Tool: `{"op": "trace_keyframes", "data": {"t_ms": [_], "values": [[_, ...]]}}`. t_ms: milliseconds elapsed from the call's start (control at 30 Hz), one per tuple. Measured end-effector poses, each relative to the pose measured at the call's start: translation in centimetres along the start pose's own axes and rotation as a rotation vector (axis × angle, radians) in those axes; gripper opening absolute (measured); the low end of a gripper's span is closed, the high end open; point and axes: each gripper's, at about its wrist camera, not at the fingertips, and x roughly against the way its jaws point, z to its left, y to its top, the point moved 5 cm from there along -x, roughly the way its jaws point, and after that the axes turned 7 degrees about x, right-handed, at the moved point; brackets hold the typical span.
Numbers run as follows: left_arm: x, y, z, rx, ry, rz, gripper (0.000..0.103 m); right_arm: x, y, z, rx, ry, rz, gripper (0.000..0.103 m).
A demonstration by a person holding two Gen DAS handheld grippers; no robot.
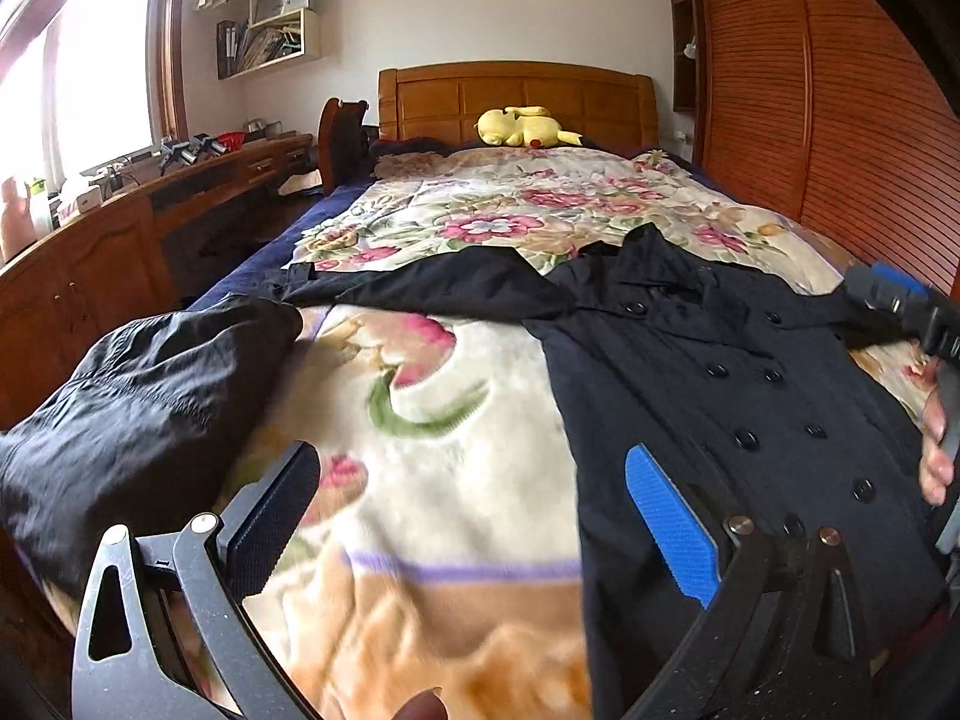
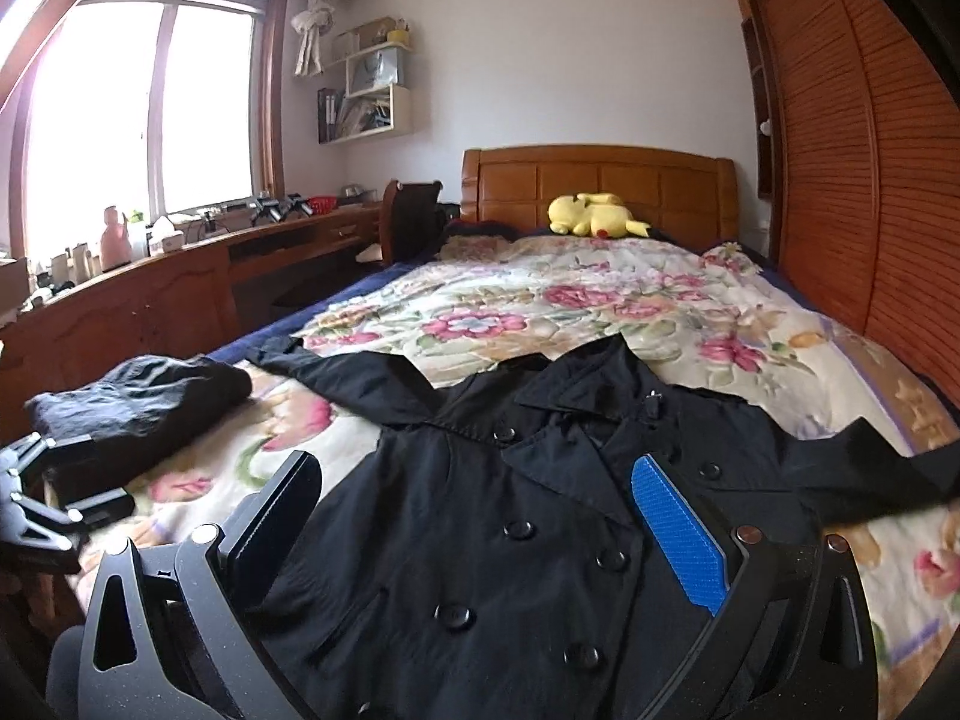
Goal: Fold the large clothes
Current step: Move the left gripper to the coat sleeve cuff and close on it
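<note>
In the left wrist view, the left hand-held gripper [image 1: 474, 516] is spread wide and holds nothing; the black coat [image 1: 708, 372] lies flat on the bed [image 1: 456, 420] at 2 o'clock. In the right wrist view, the right hand-held gripper [image 2: 480, 516] is spread wide too, right over the coat [image 2: 516, 540], which runs long toward 12 o'clock, so this one is nearer.

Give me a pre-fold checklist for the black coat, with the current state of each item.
1. Black coat lies front up, buttoned, on the floral blanket: ok.
2. Both sleeves spread outward, away from the body: ok.
3. Collar flat: not ok, one point stands up.
4. Left hand-held gripper open, holding nothing: ok.
5. Right hand-held gripper open above the coat's chest: ok.
6. Folded dark garment lies apart from the coat's sleeve: ok.
</note>
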Motion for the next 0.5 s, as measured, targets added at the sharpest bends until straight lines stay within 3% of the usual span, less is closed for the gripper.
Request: {"op": "trace_keyframes", "data": {"t_ms": [267, 500], "values": [[-6.0, 3.2, 2.1, -0.043, 0.0, 0.057, 0.103, -7.4, -5.3, 0.6, 0.056, 0.013, 0.182, 0.103], [-12.8, 6.5, 4.1, 0.005, -0.022, 0.136, 0.103, -8.2, -5.7, 1.2, 0.074, 0.001, 0.21, 0.103]]}}
